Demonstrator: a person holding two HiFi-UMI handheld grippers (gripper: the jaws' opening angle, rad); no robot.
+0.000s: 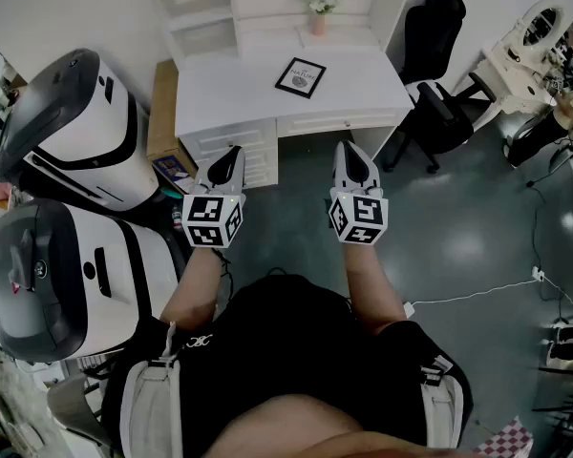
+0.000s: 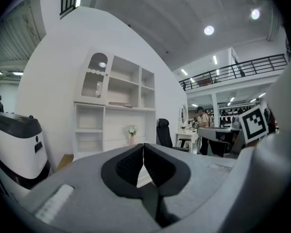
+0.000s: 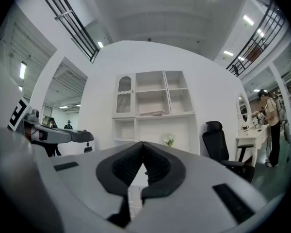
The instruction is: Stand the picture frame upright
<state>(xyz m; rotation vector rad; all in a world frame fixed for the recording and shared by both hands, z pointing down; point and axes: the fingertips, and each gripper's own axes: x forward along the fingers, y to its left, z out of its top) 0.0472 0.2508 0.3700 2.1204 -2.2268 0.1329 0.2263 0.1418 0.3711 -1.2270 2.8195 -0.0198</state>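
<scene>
The picture frame [image 1: 301, 75] lies flat on the far desk [image 1: 229, 93]. The left gripper [image 1: 232, 155] and right gripper [image 1: 347, 155] are pressed together, empty: step closer, spread 1, pinch its near edge.

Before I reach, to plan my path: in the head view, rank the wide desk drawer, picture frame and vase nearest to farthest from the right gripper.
1. Wide drawer, desk front.
2. Picture frame, flat mid-desk.
3. Vase, at back.

picture frame [image 1: 301, 76] print illegible, no other legible txt
</scene>
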